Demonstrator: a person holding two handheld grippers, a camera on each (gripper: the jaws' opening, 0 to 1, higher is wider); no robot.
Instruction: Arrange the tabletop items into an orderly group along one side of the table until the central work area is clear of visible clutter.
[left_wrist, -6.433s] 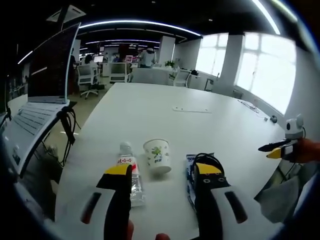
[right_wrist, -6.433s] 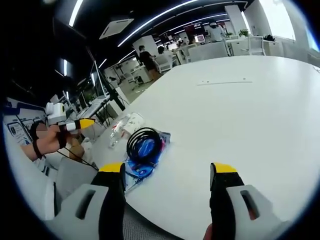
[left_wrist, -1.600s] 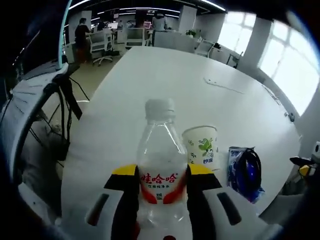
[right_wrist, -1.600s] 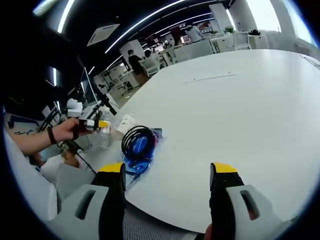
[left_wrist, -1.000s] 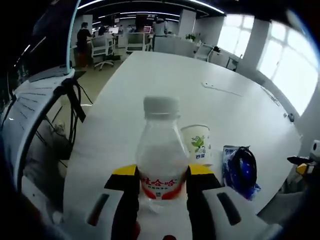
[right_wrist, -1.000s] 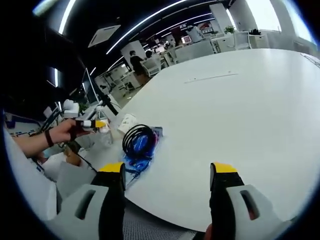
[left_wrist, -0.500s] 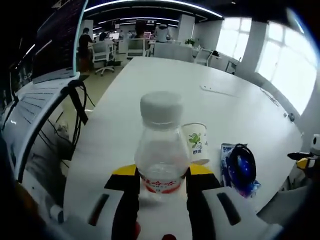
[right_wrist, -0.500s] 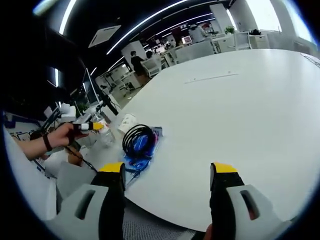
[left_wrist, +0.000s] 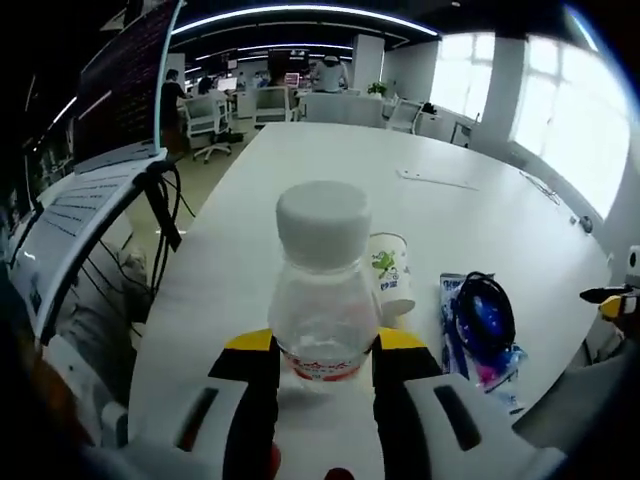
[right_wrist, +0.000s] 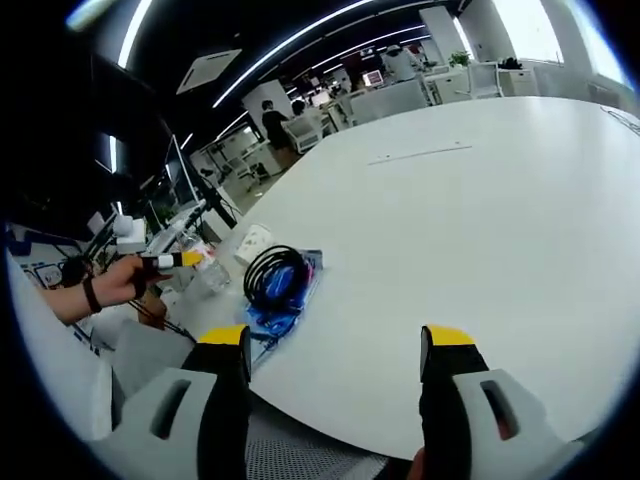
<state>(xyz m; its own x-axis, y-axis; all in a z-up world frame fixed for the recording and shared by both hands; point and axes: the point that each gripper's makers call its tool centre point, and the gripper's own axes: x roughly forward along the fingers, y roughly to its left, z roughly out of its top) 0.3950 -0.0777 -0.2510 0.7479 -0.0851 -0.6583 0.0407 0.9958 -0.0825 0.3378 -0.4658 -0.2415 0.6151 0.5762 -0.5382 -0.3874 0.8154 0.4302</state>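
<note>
Left claw (left_wrist: 322, 350) clenched on the water bottle (left_wrist: 322, 300) — lifted for regrouping beside the paper cup (left_wrist: 390, 272); right claw (right_wrist: 335, 350) released, idle over the worktop (right_wrist: 480, 220).

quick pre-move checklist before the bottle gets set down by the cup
1. Left tool shut on the water bottle: ok, both jaws press its sides near the label.
2. Bottle cap on: ok, white cap in place.
3. Bottle upright in the grip: ok, cap points up along the jaws.
4. Bare table beside the paper cup for set-down: ok, open white surface to the cup's left.
5. Blue packet with black cable out of the way: ok, it lies on the cup's other side.
6. Right tool free: ok, jaws wide apart, holding nothing, above the table edge.
</note>
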